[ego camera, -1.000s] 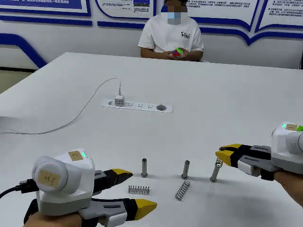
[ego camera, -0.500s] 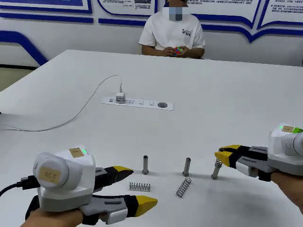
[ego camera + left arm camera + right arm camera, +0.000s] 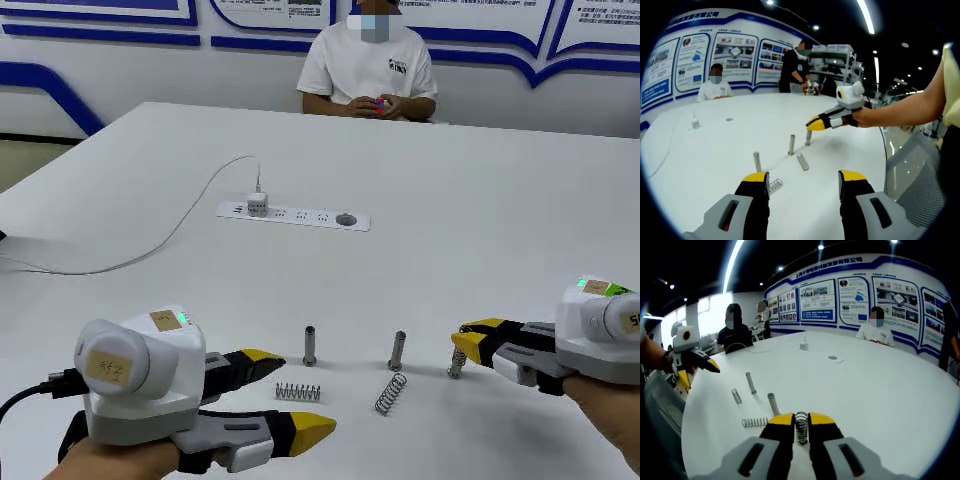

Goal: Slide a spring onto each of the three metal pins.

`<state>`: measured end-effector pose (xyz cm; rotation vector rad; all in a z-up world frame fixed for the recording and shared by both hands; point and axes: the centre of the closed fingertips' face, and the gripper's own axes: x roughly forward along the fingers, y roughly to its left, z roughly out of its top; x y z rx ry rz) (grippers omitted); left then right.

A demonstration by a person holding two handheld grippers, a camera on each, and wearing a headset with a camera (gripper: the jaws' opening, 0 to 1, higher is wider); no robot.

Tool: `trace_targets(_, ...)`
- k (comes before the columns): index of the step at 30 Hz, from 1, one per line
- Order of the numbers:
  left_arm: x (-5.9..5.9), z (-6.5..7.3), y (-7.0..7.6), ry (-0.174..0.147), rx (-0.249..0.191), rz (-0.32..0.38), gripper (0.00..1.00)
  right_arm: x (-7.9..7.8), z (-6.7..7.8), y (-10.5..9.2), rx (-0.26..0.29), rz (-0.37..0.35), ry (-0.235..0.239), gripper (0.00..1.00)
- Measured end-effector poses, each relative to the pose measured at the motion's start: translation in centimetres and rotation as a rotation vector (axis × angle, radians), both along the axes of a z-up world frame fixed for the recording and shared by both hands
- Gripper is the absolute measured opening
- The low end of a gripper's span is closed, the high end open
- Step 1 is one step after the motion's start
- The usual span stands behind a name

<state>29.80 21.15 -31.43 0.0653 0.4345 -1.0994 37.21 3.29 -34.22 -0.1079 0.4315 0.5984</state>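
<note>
Right gripper [image 3: 468, 338]: rear body cut by head view's right edge. Third pin [image 3: 455, 371]: top hidden behind jaw tips; shaft hidden inside held spring [image 3: 801, 427]. Poster [image 3: 816, 301] text: too small to read.

Right claw [image 3: 801, 420] dropped lower, spring [image 3: 801, 432] slid down.

- A large white rectangular table [image 3: 500, 180] spreads across the room.
- A flat white power strip [image 3: 295, 215] lies on it, with a small white charger [image 3: 257, 206] and a thin white cable [image 3: 178, 228] plugged in.
- Behind it stands a white wall with curved blue bands [image 3: 150, 75] and blue-framed information posters [image 3: 817, 300].
- A person in a white T-shirt [image 3: 368, 70] sits at the far edge.
- Long strip lights [image 3: 866, 16] glow on a dark ceiling.
- A grey mesh chair back [image 3: 912, 170] stands beside the table.
</note>
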Motion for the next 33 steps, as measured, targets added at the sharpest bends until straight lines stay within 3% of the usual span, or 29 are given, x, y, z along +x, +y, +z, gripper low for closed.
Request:
trace_targets(17,-0.1,-0.1,0.1,0.007,-0.003,0.002,0.56,-0.5,-1.6,-0.1,-0.042,0.002,0.038,0.12)
trace_targets(33,-0.2,-0.1,0.2,0.006,-0.005,0.003,0.56,-1.3,-2.4,-0.8,-0.040,-0.019,0.075,0.18)
